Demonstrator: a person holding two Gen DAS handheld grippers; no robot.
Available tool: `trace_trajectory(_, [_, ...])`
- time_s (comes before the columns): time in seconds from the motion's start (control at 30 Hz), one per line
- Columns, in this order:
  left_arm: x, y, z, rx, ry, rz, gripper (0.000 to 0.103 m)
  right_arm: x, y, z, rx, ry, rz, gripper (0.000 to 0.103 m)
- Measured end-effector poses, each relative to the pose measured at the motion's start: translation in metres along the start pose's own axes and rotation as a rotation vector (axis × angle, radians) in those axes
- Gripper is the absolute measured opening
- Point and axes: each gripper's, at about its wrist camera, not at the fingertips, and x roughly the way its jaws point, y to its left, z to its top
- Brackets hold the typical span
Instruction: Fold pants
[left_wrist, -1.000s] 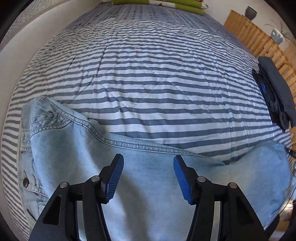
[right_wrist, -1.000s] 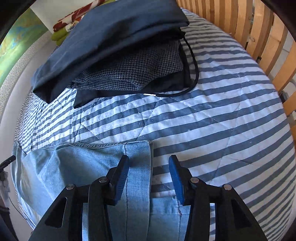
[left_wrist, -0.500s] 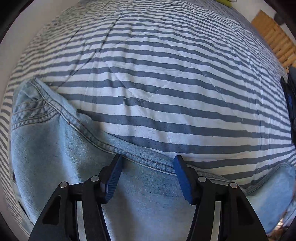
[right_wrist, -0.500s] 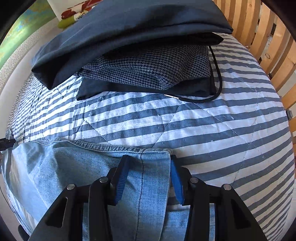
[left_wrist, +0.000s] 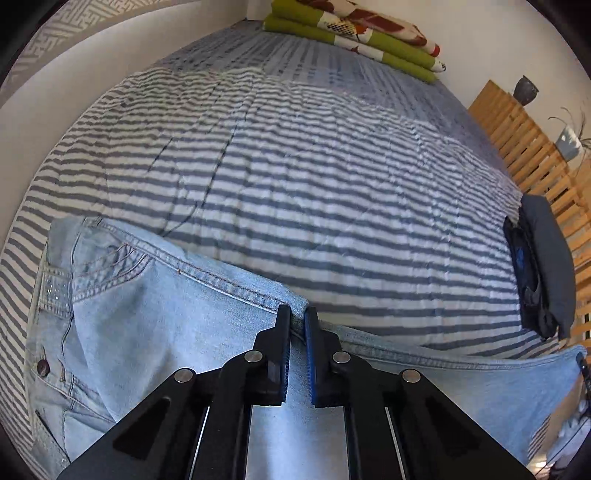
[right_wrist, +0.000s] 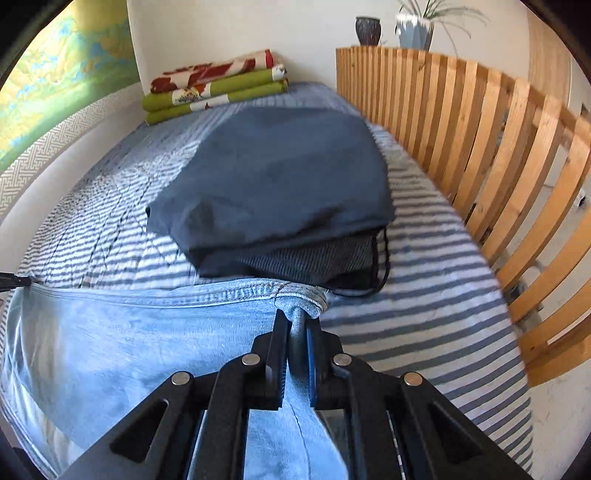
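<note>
On the striped bedspread (left_wrist: 295, 177), light-blue jeans (left_wrist: 147, 332) lie flat. Left gripper (left_wrist: 297, 314) has just closed on the seamed side edge; right gripper (right_wrist: 295, 321) has just closed, pinching the hem corner. Denim: limp, moderately heavy; seams likely grip best.

I see a bed (left_wrist: 295, 177) under a blue-and-white striped quilt. Light blue jeans (left_wrist: 140, 332) lie on it at my near edge, around six to eight o'clock in the left view. A folded stack of dark clothes (right_wrist: 273, 192) sits near the slatted wooden rail at three o'clock. Folded green patterned blankets (left_wrist: 354, 33) rest at twelve.
</note>
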Motion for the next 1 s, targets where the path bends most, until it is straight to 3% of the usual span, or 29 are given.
trace_trajectory(0.1, [0.001,-0.027,0.029,0.017,-0.038,-0.009,0.007,-0.012,-0.010,0.027,-0.010,-0.096,-0.069,0.007])
trace_trajectory(0.27, [0.049,-0.054,0.057,-0.003,-0.041,0.023,0.007,-0.002,0.003,0.047,-0.062,-0.182,-0.228,0.007])
trace_trajectory(0.37, [0.089,-0.052,0.059,-0.019,0.009,0.033,0.010,0.013,0.006,0.051,-0.083,-0.180,-0.283,0.007])
trace_trajectory(0.43, [0.103,-0.046,0.055,-0.024,0.066,-0.002,0.017,0.021,0.005,0.049,-0.079,-0.158,-0.282,0.007])
trace_trajectory(0.53, [0.084,-0.031,0.049,-0.025,0.049,-0.053,0.023,0.031,0.003,0.050,-0.082,-0.120,-0.276,0.007])
trace_trajectory(0.57, [0.069,-0.023,0.047,-0.018,0.032,-0.059,0.028,0.032,0.002,0.050,-0.081,-0.108,-0.272,0.008])
trace_trajectory(0.63, [0.034,0.001,0.038,-0.019,-0.019,-0.064,0.053,0.036,-0.001,0.053,-0.081,-0.066,-0.251,0.010])
trace_trajectory(0.7, [-0.002,0.035,0.025,-0.015,-0.067,-0.032,0.055,0.035,-0.007,0.055,-0.046,-0.055,-0.240,0.015])
trace_trajectory(0.87, [-0.058,0.145,-0.023,-0.175,-0.078,0.077,0.055,0.026,-0.012,0.046,0.022,-0.045,-0.206,0.016])
trace_trajectory(1.0, [-0.082,0.202,-0.053,-0.262,-0.085,0.077,0.055,0.017,-0.007,0.036,0.026,-0.056,-0.207,0.014])
